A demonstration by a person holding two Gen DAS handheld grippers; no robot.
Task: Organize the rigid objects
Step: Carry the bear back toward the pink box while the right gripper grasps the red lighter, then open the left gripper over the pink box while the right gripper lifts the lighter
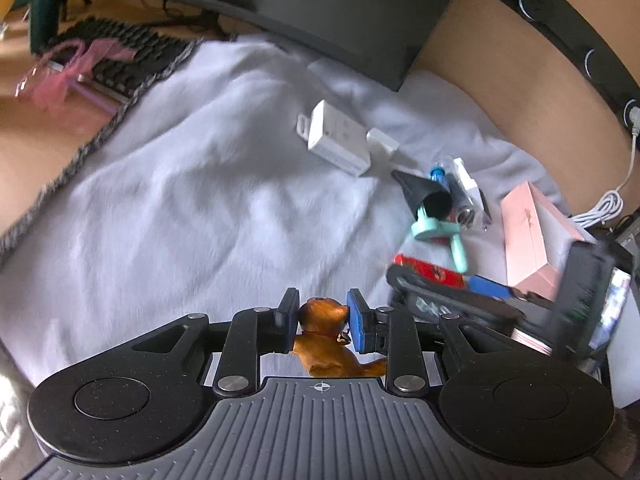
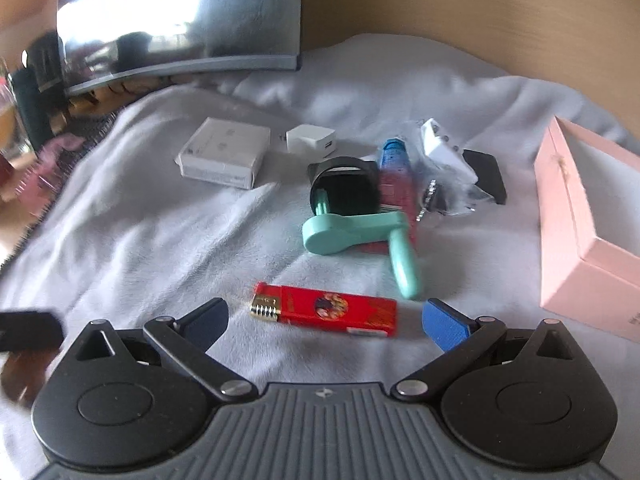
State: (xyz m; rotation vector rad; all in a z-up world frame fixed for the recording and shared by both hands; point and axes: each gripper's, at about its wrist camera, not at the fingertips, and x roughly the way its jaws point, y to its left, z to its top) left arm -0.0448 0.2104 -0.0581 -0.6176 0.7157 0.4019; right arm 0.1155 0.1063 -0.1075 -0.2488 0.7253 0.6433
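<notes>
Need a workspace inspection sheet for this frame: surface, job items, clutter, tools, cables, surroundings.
Surface: pale fleece blanket over a wooden desk, rumpled.
Job's things: brown dog figurine in the left tool; red lighter, mint crank handle, white box, white charger cube, pink box on the blanket.
Clutter: tube and bagged bits piled behind the handle, blurred.
Grippers: left tool shut on the figurine; right tool open, the lighter between its fingers, not touched.
Cables: white coiled cable at the blanket's right edge.
Surroundings: monitor, keyboard, pink ribbon.
</notes>
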